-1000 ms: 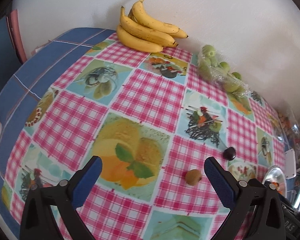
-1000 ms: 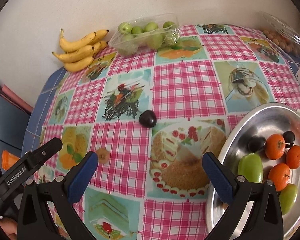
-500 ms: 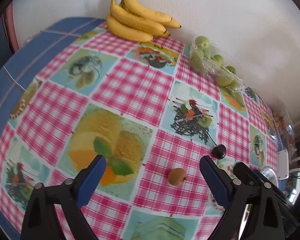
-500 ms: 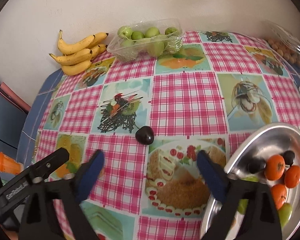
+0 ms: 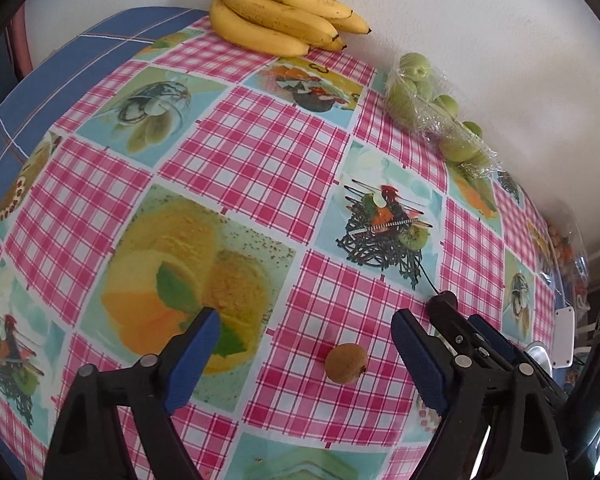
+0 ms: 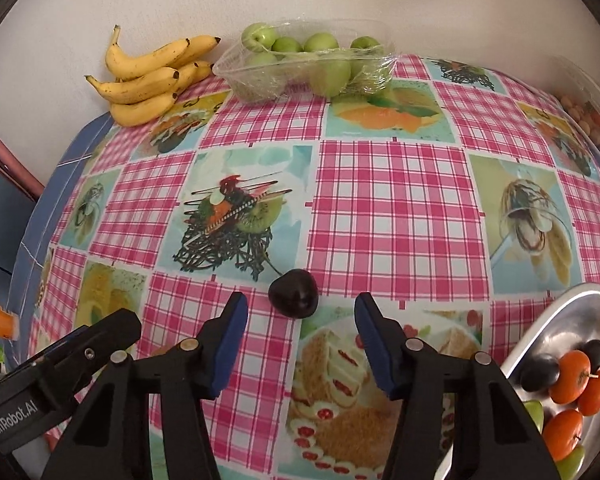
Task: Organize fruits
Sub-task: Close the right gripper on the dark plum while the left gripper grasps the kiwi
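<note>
A checked worktop (image 6: 392, 200) carries two loose fruits. The closing left gripper (image 5: 306, 356), fingers wide, has a small brown kiwi (image 5: 346, 363) between them, untouched. The closing right gripper (image 6: 298, 332) nears a dark plum (image 6: 293, 293) just ahead. Both look light, soft; grip their middles gently.

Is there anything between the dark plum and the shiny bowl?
No fruit. In the right wrist view, only bare tablecloth, with a printed cake picture, lies between the plum and the bowl.
</note>
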The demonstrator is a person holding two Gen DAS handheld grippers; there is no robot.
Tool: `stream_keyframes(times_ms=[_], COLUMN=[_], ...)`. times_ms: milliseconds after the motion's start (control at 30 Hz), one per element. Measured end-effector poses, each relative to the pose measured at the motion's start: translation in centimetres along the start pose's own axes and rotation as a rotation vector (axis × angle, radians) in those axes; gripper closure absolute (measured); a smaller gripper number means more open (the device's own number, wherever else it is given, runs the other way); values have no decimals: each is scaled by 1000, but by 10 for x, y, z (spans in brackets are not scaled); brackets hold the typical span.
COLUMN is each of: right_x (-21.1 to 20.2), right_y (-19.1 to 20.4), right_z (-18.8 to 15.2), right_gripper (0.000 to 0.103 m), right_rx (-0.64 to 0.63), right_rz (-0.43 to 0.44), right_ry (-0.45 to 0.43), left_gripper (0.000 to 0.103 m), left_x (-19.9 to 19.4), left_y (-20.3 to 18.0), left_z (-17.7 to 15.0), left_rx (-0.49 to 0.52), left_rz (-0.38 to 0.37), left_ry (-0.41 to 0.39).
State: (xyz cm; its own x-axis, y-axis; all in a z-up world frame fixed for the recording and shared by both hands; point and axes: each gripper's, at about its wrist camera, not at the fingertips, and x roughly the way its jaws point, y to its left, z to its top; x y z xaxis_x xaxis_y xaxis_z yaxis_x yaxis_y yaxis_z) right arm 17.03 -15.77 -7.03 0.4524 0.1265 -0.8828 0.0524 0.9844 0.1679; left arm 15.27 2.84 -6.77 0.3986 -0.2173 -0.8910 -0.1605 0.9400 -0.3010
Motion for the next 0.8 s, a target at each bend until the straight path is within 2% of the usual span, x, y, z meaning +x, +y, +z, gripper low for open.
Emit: stream_keyframes(times_ms=[100, 167, 333, 433, 800], right_x=[6, 8, 12, 13, 0], right_y=[0, 1, 5, 7, -4], right_z=[0, 1, 1, 2, -1], right_gripper=[48, 56, 58, 74, 75], right_rx=[2, 3, -6, -5, 45], right_rz=[3, -4, -2, 2, 19], right_ry=[5, 5, -2, -3, -9], left_gripper=[14, 14, 14, 14, 16], left_x=[4, 4, 4, 1, 9], left_y=[1, 1, 2, 3, -7], left_z=[1, 1, 1, 0, -4], left_rx=[-9, -11, -22, -27, -18], left_rz=[0, 0, -8, -11, -23], left_ry=[9, 10, 15, 14, 46])
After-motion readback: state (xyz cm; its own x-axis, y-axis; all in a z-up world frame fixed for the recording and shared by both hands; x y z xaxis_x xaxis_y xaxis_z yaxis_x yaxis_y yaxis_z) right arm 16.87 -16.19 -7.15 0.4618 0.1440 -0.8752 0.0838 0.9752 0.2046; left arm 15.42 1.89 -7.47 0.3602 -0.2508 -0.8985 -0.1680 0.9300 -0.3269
